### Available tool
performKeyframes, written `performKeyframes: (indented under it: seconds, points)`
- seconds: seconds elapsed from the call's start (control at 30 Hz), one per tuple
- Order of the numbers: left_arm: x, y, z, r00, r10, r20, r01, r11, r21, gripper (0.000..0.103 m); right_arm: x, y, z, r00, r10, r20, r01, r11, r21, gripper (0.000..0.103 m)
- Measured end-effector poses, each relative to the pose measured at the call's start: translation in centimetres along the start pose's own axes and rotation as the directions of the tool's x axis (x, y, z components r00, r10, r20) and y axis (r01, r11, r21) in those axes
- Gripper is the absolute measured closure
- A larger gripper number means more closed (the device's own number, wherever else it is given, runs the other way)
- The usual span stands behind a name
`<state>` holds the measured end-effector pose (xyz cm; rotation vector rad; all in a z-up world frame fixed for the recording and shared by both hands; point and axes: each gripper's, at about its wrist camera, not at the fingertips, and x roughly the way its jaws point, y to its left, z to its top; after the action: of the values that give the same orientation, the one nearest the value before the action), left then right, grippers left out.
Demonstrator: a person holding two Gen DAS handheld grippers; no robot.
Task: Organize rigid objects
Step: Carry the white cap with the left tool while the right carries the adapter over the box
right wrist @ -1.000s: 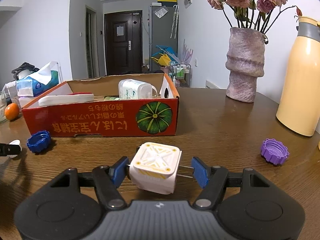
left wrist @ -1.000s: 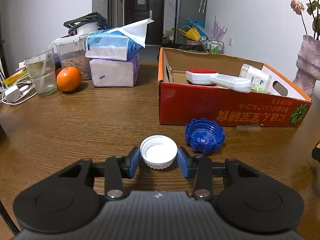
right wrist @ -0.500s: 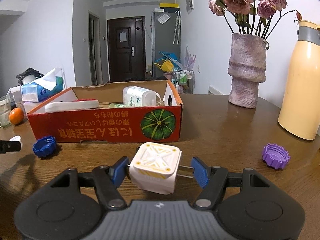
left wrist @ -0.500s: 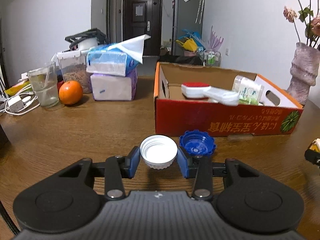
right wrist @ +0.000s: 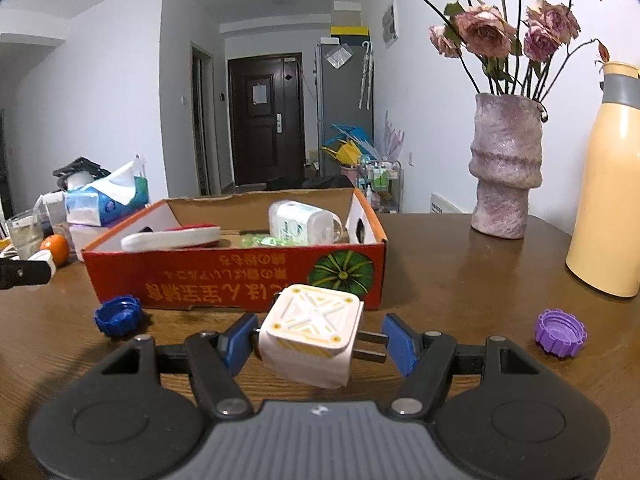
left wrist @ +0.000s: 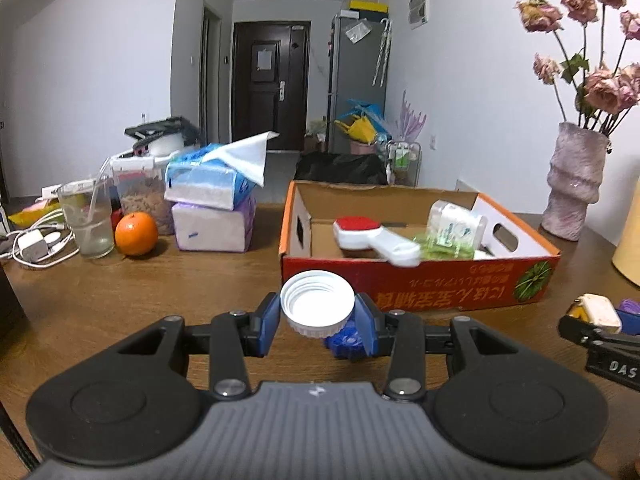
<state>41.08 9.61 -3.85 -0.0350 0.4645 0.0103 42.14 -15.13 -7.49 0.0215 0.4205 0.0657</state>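
My left gripper [left wrist: 317, 320] is shut on a white bottle cap [left wrist: 317, 305], held above the table in front of the red cardboard box [left wrist: 416, 282]. A blue cap [left wrist: 345, 340] lies on the table just below it, partly hidden. My right gripper [right wrist: 318, 342] is shut on a white and yellow plug adapter [right wrist: 310, 334], its two metal prongs against the right pad. The red box [right wrist: 224, 276] stands just beyond it, holding a white and red brush [right wrist: 172, 237], a white bottle [right wrist: 300, 222] and a green item. A purple cap [right wrist: 561, 332] lies to the right.
A vase of dried roses [right wrist: 505, 168] and a tall yellow flask [right wrist: 608, 196] stand at the right. Left of the box are tissue packs [left wrist: 214, 208], an orange [left wrist: 136, 233], a glass with a straw [left wrist: 86, 220], a food jar and a charger with cables [left wrist: 34, 245].
My left gripper has risen with the white cap and moved toward the box; the blue cap now sits under it. The right gripper has stayed about where it was, still holding the adapter.
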Motion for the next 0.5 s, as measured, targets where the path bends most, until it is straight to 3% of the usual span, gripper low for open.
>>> performKeyframes:
  seconds: [0.5]
  points:
    - [-0.4,-2.6,1.5,0.999,-0.016,0.027,0.017,1.000,-0.010,0.061,-0.4,2.2,2.0,0.997,0.048,0.066,-0.048,0.999,-0.004,0.035]
